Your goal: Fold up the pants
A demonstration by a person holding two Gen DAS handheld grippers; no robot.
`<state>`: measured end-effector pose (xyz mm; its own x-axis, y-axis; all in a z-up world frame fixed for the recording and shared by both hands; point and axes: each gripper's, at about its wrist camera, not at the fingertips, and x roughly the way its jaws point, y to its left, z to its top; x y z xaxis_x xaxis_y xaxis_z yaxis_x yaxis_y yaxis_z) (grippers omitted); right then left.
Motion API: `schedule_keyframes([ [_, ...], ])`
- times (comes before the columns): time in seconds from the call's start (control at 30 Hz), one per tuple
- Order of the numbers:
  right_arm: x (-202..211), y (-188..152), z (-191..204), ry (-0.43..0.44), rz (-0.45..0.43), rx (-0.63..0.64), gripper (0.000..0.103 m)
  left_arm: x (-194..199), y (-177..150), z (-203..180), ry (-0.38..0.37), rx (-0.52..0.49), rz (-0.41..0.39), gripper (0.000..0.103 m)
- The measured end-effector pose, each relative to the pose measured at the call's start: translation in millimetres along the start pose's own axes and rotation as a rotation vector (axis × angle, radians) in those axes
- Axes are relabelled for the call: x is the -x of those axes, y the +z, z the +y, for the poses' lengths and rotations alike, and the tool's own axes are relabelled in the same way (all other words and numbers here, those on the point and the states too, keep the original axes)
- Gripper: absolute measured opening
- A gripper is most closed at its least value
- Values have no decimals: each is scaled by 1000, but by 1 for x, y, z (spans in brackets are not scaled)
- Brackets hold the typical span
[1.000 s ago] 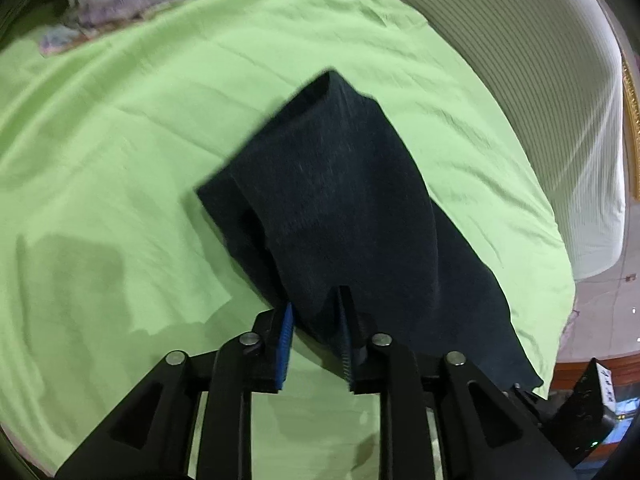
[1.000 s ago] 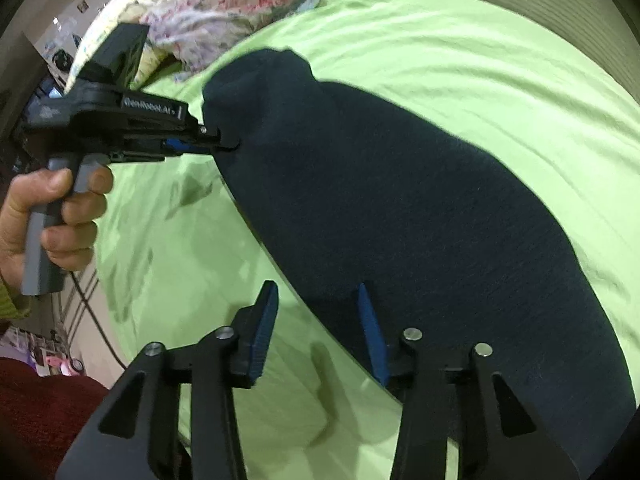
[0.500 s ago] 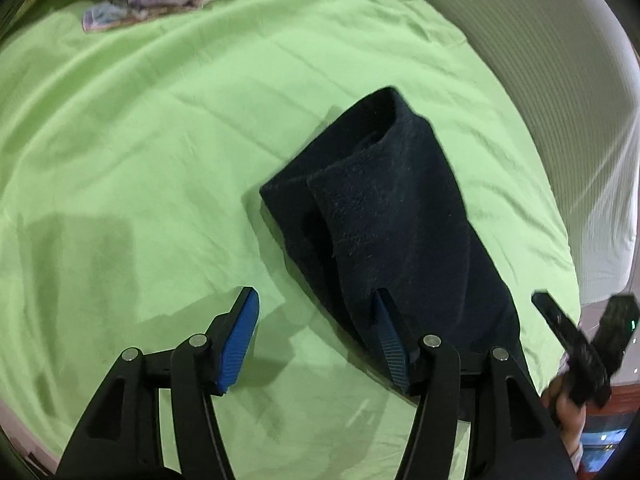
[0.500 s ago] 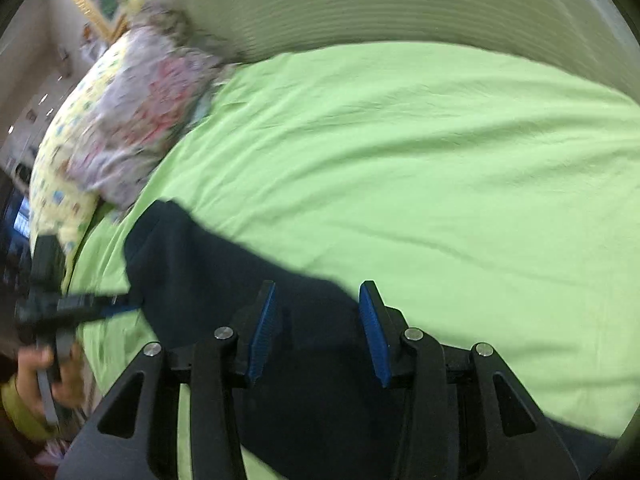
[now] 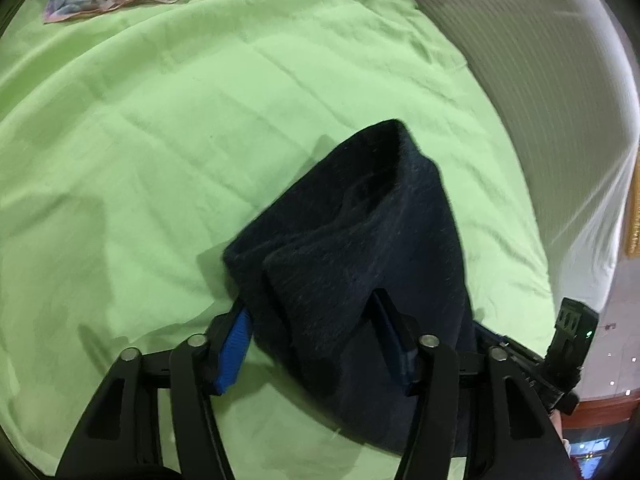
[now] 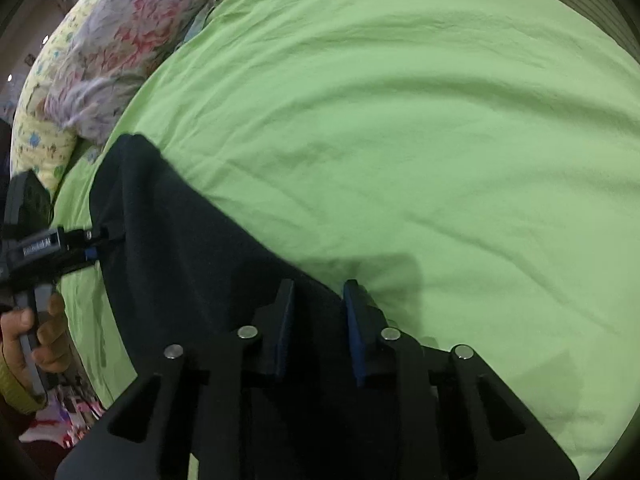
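Between my left gripper's (image 5: 316, 340) fingers the pants (image 5: 360, 248) read as dark navy cloth, matt and faintly fuzzy, like a knit or fleece. Ahead of both claws, the bed sheet (image 5: 180, 120) is thin light-green woven cloth, smooth but creased, with no sheen. My right gripper (image 6: 316, 328) looks like matt black plastic with small shiny metal pins at the joints and blue ribbed pads (image 6: 354, 320). Far left of it, the floral pillows (image 6: 116, 40) are printed cloth, soft and rumpled.
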<state>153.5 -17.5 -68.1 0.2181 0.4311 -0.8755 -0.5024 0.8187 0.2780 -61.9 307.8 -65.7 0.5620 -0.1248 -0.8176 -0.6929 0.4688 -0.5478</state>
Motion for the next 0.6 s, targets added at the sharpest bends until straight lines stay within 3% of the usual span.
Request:
schedule_keyframes([
  [0.07, 2, -2, 4, -9, 3, 16, 13, 2, 2, -1, -51, 1, 2, 30],
  [0.17, 15, -5, 11, -17, -25, 27, 11, 15, 3, -3, -126, -21, -22, 21],
  [0.43, 77, -11, 28, -109, -254, 100, 10, 71, -3, -5, -288, -91, -106, 19],
  [0.6, 64, -3, 37, -161, -273, 134, 9, 76, 1, 1, -255, -136, -117, 19],
])
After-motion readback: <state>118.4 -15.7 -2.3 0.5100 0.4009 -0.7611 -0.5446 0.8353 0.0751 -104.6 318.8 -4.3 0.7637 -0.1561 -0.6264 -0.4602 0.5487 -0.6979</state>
